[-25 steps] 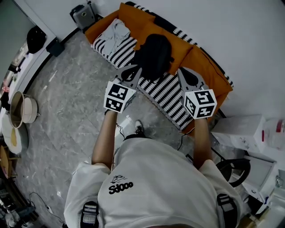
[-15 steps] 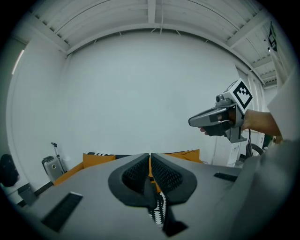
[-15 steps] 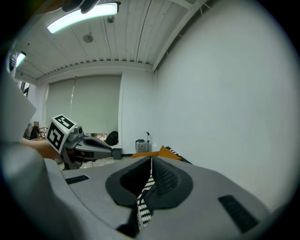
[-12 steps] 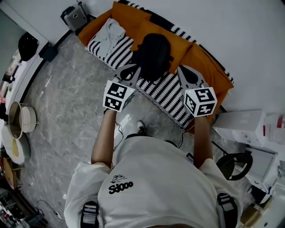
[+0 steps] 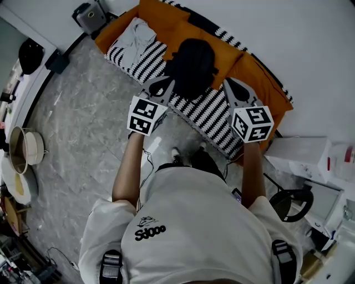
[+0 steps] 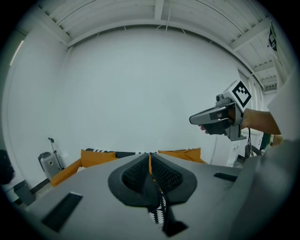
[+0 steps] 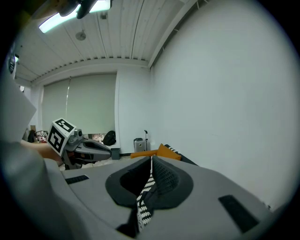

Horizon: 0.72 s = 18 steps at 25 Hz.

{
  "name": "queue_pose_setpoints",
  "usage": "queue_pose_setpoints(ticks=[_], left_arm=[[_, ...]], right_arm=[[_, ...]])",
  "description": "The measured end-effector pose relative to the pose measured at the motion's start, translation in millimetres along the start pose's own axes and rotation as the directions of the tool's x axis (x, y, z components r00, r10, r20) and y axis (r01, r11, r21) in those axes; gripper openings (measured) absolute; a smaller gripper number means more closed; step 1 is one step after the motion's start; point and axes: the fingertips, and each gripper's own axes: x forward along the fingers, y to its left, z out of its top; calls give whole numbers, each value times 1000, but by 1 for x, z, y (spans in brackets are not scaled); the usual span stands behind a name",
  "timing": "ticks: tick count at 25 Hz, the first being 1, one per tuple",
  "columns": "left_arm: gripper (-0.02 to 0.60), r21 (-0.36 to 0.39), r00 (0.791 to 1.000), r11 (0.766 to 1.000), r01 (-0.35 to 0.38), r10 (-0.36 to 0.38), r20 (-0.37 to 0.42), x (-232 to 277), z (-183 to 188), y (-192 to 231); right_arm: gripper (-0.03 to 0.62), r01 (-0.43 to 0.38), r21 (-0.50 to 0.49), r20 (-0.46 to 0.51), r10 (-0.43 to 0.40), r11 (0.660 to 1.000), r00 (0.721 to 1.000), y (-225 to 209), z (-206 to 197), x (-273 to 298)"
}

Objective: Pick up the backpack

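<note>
A black backpack (image 5: 191,66) lies on an orange sofa (image 5: 252,77) with a black-and-white striped seat. In the head view my left gripper (image 5: 162,85) hangs just short of the backpack's left lower side, shut and empty. My right gripper (image 5: 229,84) is to the backpack's right, over the striped seat, also shut and empty. In the left gripper view the shut jaws (image 6: 150,157) point over the sofa, and the right gripper (image 6: 192,120) shows at the right. In the right gripper view the shut jaws (image 7: 151,159) hide the backpack, and the left gripper (image 7: 108,151) shows at the left.
A white cloth (image 5: 135,37) lies on the sofa's left end. A grey case (image 5: 89,15) stands by the wall beyond it. Pots (image 5: 25,148) sit at the far left. White boxes (image 5: 302,155) and a chair base (image 5: 288,205) stand at the right.
Both grippers have moved forward a little toward the sofa and backpack, still shut. The person has stepped closer.
</note>
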Motion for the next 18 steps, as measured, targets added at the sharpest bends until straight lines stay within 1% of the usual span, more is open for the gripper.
queue_pose_setpoints(ticks=[3,6,14,18], left_arm=[[29,-5,1000,1000,-7,7,-6,9,-1,12],[29,-11,1000,1000,-13,12,-12,30,0,29],[29,-31,998,999,-22,20,-62,112,-10,74],[29,-39,996,999,-11,7,-89,155,-18,93]], right_arm=[[37,-13,1,-2,13,1000,1000,-4,3,12],[37,-24,6,-7,24,1000,1000,-19,4,35],[37,-43,74,-51,46,996,998,-86,-12,116],[37,-67,71,-83,73,995,994,-116,-21,157]])
